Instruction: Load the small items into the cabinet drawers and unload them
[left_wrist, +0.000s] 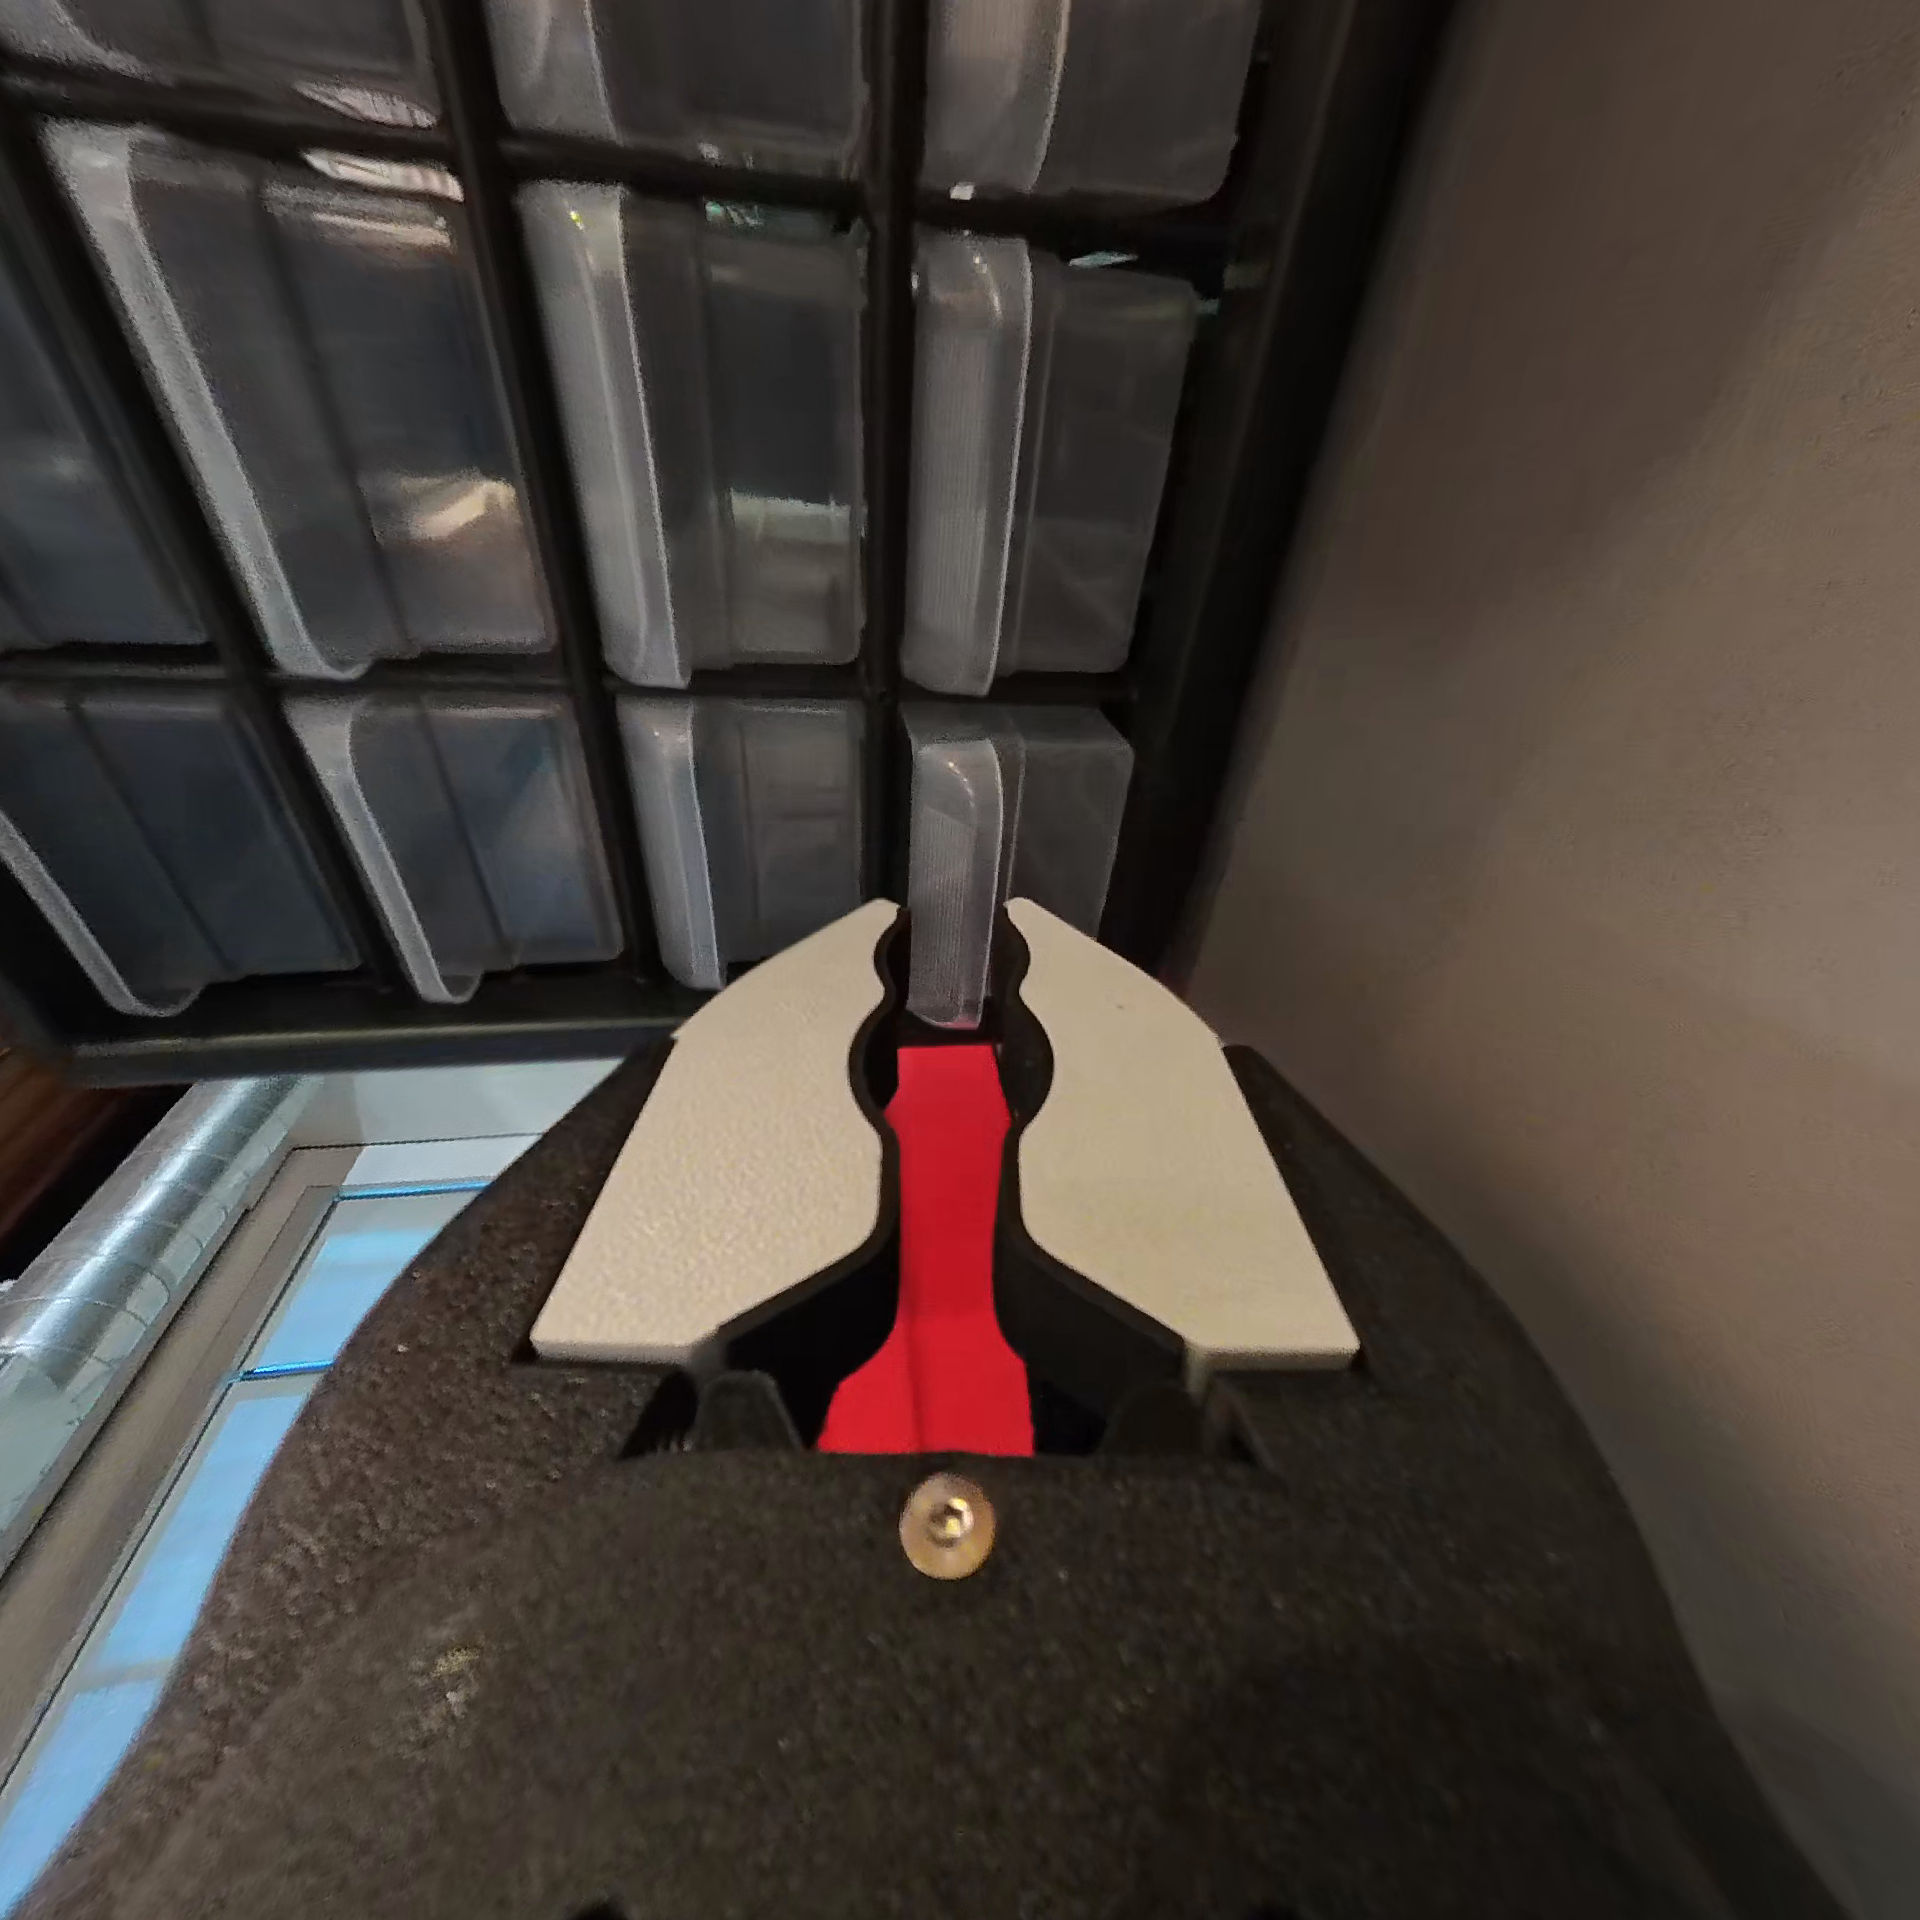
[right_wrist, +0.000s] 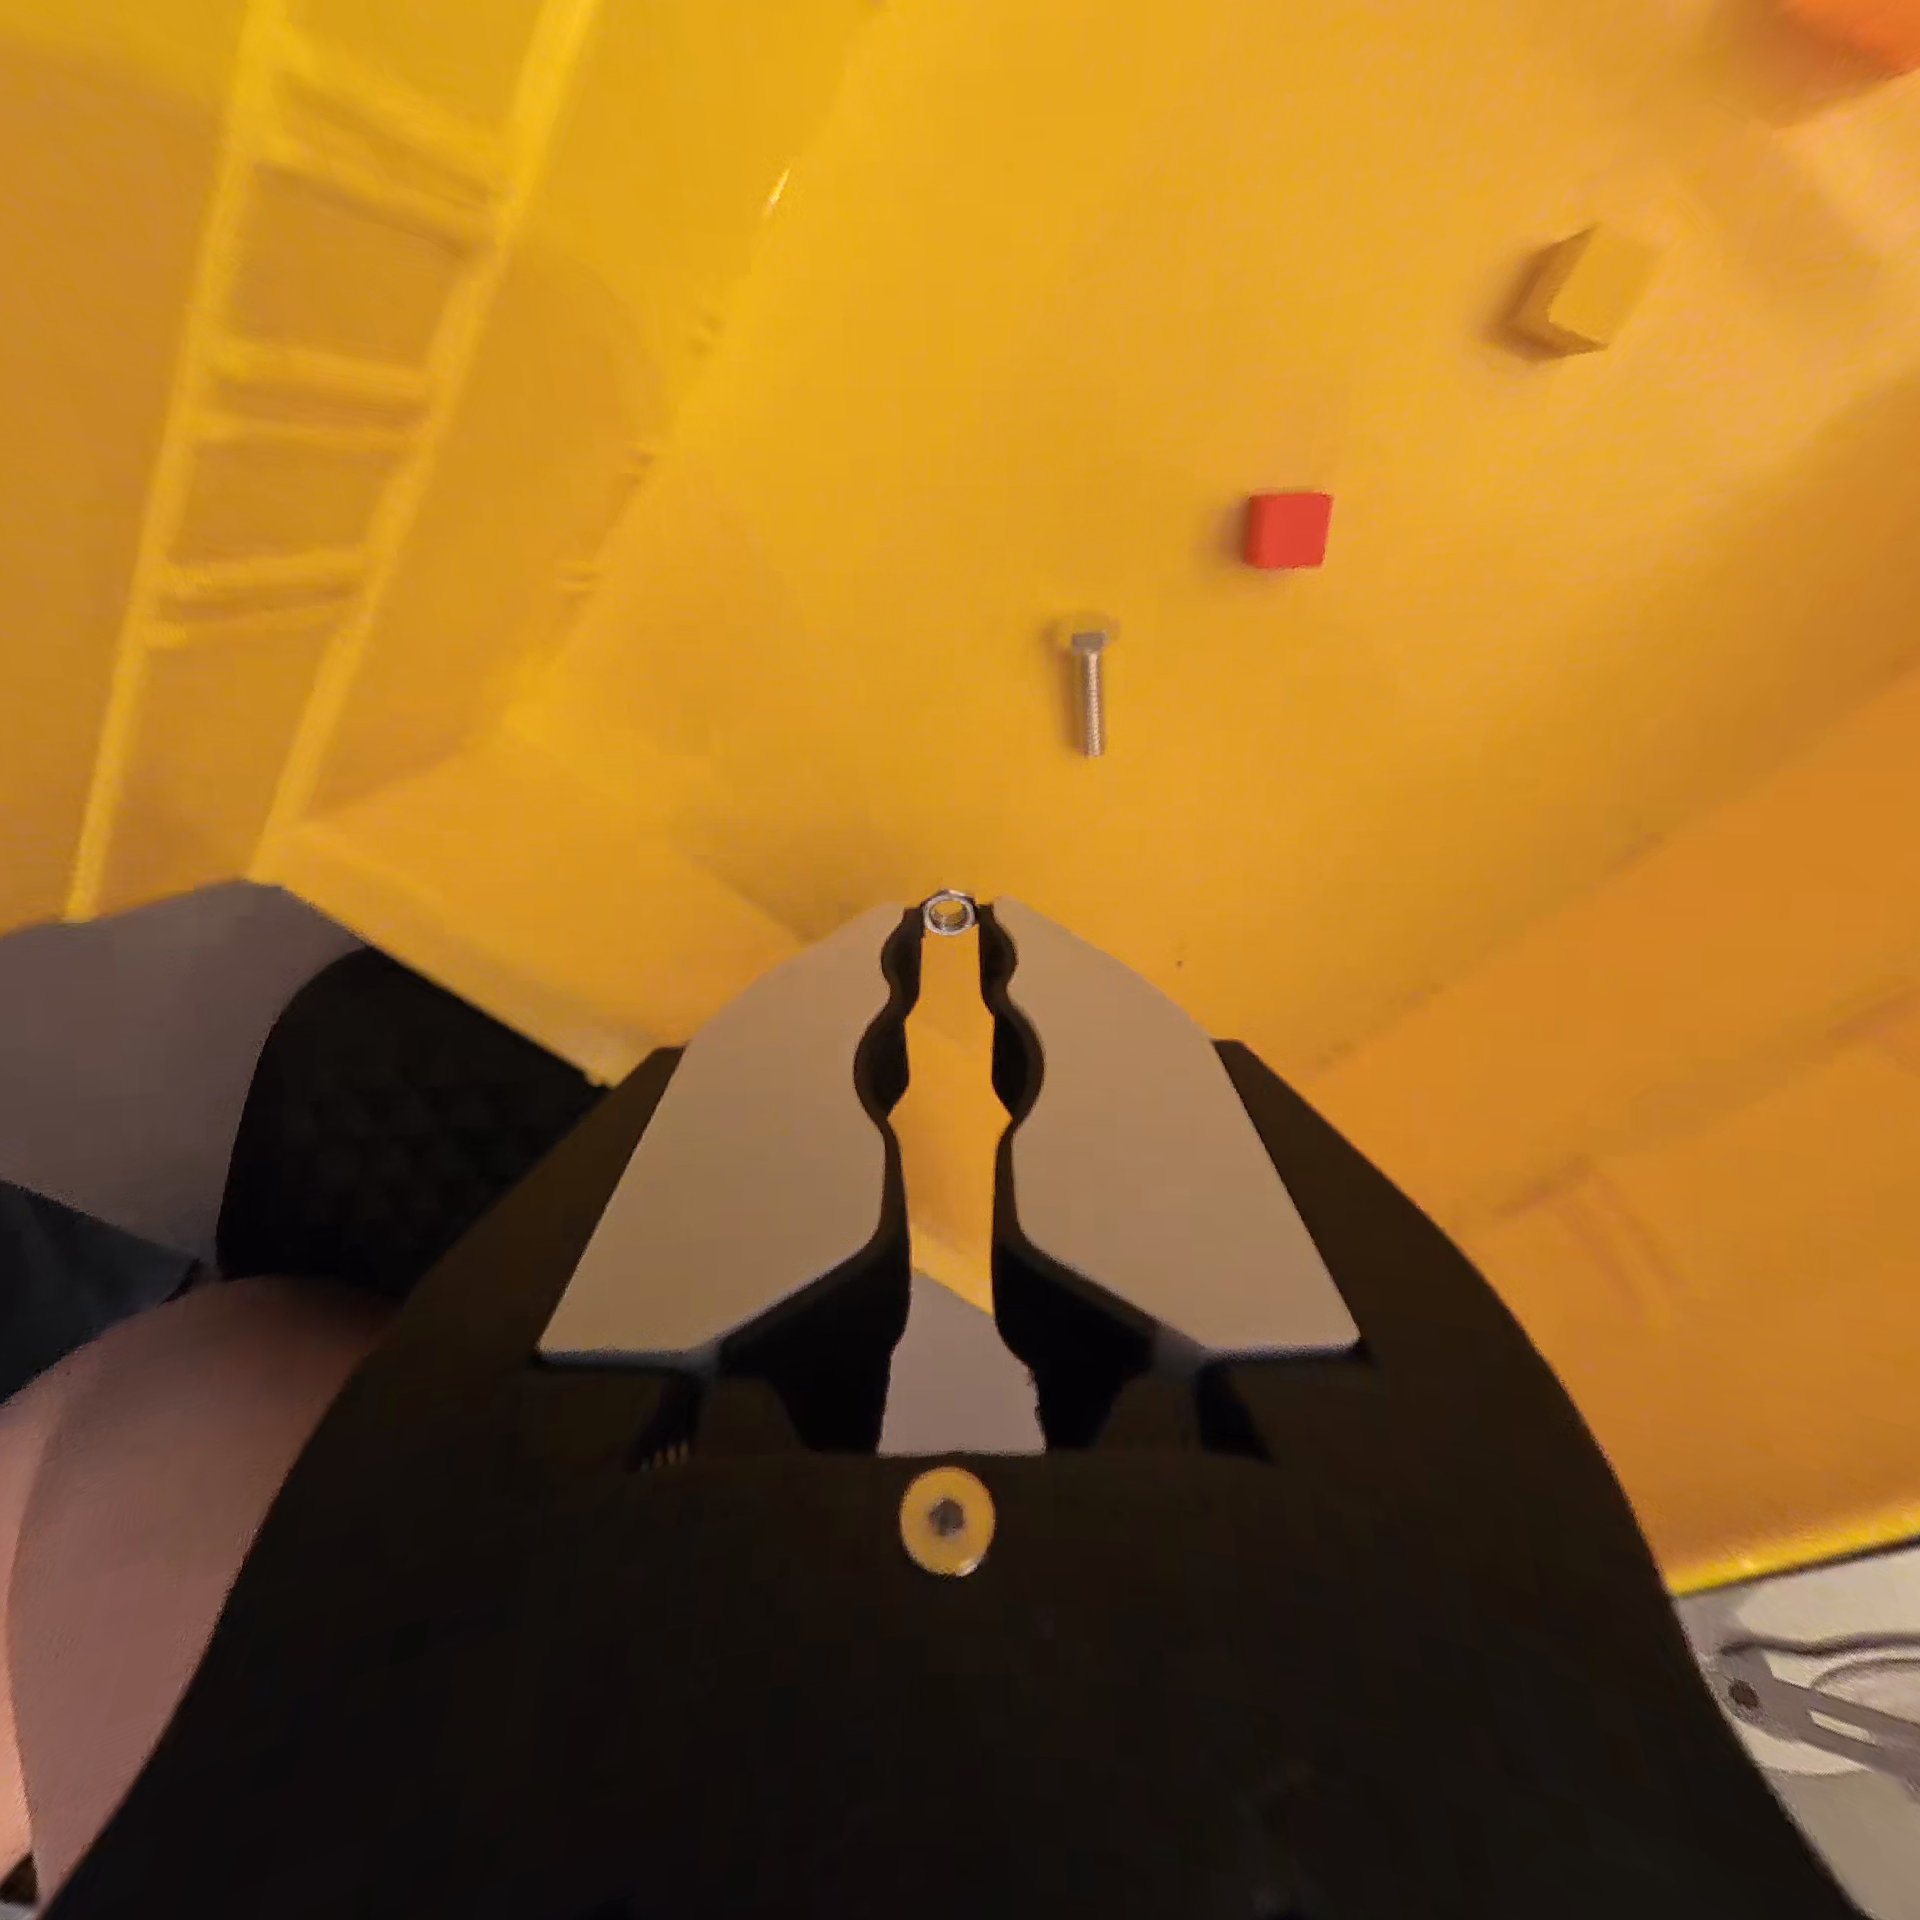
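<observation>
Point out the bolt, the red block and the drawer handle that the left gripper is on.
bolt (right_wrist: 1087, 686): right wrist view, mid-shank.
red block (right_wrist: 1286, 530): right wrist view, top face.
drawer handle (left_wrist: 953, 862): left wrist view, clear tab above the fingertips.

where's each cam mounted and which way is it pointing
Left wrist view: on the left claw, looking along its fingers at the cabinet drawers; its tips close on a drawer handle.
Right wrist view: on the right claw, facing a yellow bin with a bolt and red block; it pinches a small metal ring.
Shared: nothing visible in both.

Bolt (right_wrist: 1087, 691) left of cube (right_wrist: 1287, 530), seemingly.
</observation>
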